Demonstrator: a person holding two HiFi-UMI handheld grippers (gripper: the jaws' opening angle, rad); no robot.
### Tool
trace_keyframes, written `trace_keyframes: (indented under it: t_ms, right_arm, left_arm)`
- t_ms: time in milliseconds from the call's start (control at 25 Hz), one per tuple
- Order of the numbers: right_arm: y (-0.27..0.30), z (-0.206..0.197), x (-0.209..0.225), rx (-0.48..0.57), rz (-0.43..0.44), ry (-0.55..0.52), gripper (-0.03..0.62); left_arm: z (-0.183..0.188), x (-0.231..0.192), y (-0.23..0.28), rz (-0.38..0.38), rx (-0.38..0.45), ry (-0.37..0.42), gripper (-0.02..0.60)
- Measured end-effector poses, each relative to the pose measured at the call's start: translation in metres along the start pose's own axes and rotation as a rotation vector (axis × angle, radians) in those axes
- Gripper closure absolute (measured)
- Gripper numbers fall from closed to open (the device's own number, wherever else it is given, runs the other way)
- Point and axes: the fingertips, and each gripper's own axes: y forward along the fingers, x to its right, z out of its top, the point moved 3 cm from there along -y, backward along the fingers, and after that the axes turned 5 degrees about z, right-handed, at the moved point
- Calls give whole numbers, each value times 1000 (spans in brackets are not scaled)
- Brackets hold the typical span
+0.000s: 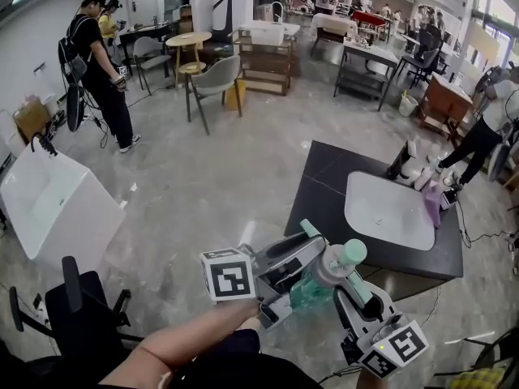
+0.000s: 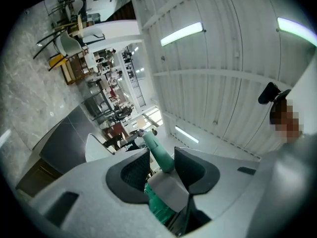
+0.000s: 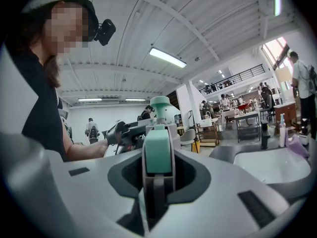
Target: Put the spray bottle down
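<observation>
The head view alone shows the whole spray bottle (image 1: 324, 275). It hangs in the air between the two grippers, near the close corner of the dark desk (image 1: 324, 181) and not resting on it. Its clear body holds teal liquid and its pale green nozzle (image 1: 353, 252) points up and to the right.

The right gripper view gives what that view cannot. The right tongs (image 3: 157, 155) are clamped on the bottle's spray head, with the green part pinched squarely between both pads.

The left gripper view looks upward at ceiling lights. Its left tongs (image 2: 161, 156) stand apart around the bottle's neck (a sliver of gap shows beside one pad), so they ring it without pressing. The teal liquid shows low between them.

A white basin (image 1: 365, 209) is sunk into the desk, bare white inside but for a small drain. On the desk past its far rim stand a few bottles (image 1: 403, 162), and a purple cloth (image 1: 432, 203) hangs by its right edge. The right gripper view shows that basin from the side, at a low angle.
</observation>
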Motion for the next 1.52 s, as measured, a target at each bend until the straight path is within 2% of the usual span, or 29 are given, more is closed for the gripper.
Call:
trace_keyframes:
  t_ms: [440,680,880,1160,1520]
  right_arm:
    - [47,26,24,13,-31,-30,513]
    - [63,21,37,4,-47,-40,513]
    - [98,35,49,-1,-61,-45,513]
    - [128,41,66,-3,-71,-77,513]
    - [152,42,128,-19,-27,-78,513]
  left_arm:
    - [53,-19,21,-45,-27,19,443]
    - [62,-40,27,-58,-33,7,443]
    - [98,-57,34,-73,-41,2,443]
    - [125,-78,43,-94,-51,11,443]
    - [143,-118,86,-52,-29,14,443]
